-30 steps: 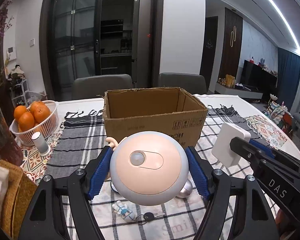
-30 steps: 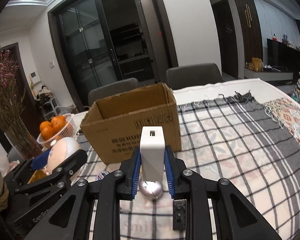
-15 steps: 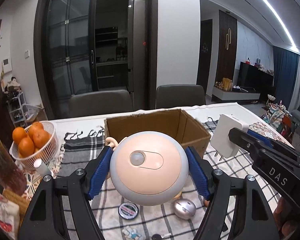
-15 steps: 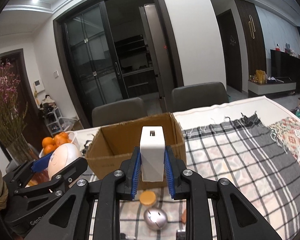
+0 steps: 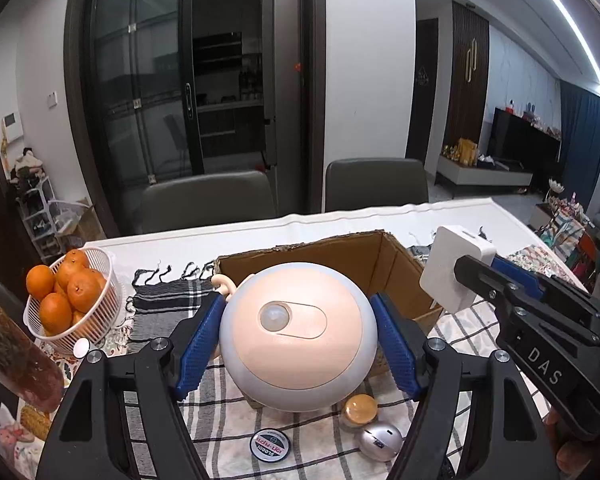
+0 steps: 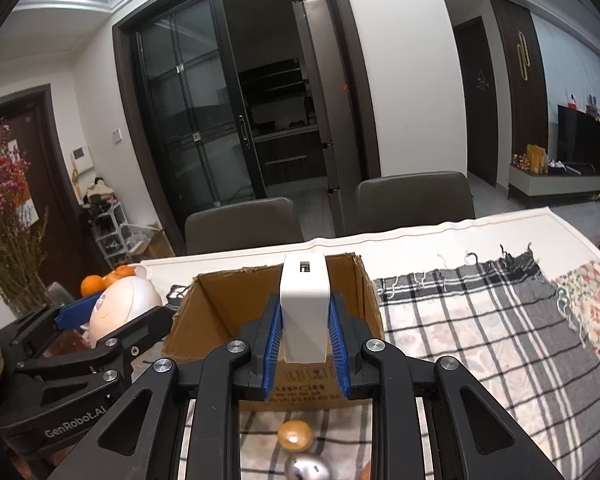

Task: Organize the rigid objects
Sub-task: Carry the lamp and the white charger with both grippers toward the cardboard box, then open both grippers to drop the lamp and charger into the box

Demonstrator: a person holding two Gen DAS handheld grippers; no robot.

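Observation:
My left gripper is shut on a round peach-and-white night light, held in the air just before the near wall of the open cardboard box. My right gripper is shut on a white charger block, held above the box's near edge. The charger and right gripper also show at the right of the left wrist view. The night light shows at the left of the right wrist view.
On the checked cloth before the box lie an amber round jar, a silver mouse and a round tin. A white basket of oranges stands at the left. Two chairs stand behind the table.
Both grippers have risen and moved towards the box with their objects held. The box now sits lower in both views and its inside shows.

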